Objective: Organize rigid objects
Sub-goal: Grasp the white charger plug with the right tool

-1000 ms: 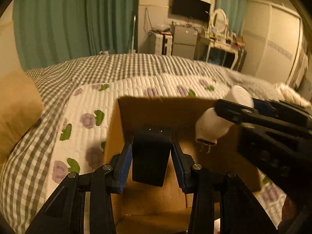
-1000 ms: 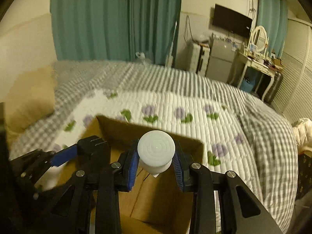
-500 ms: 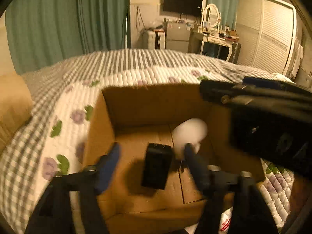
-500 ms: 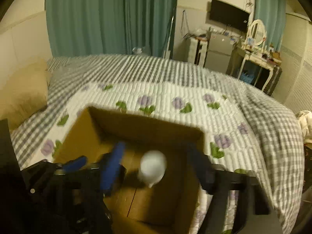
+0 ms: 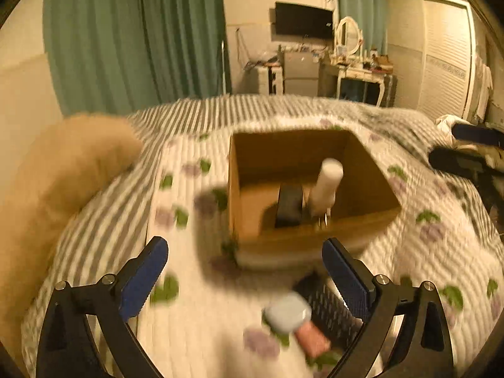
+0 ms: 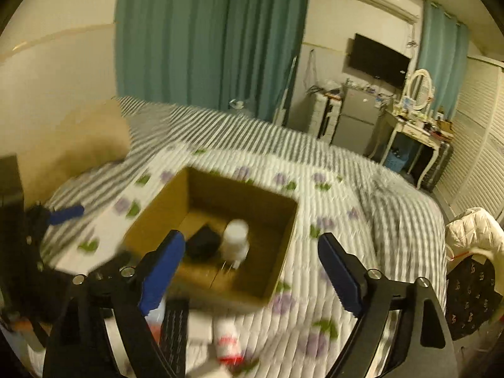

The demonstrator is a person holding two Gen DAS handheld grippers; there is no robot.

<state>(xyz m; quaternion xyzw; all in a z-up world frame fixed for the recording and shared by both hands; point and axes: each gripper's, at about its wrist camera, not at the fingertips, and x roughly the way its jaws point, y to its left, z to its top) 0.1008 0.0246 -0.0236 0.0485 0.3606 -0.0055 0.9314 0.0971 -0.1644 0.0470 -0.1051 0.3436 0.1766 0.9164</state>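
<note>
Black block (image 5: 288, 201) and white plug (image 5: 324, 187) sit mid-frame in the box (image 5: 310, 242), beyond both wide-open, empty grippers, left gripper (image 5: 244, 271) and right gripper (image 6: 252, 271), raised over the quilt (image 5: 201, 312).

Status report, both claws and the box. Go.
Left claw open, empty. Right claw open, empty. Black rectangular block and white plastic plug-in device inside brown cardboard box. More loose items on the quilt short of it.

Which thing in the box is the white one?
The white plug-in device, right of the black block inside the cardboard box. It is pale and rounded with metal prongs; the other is dark and boxy.
</note>
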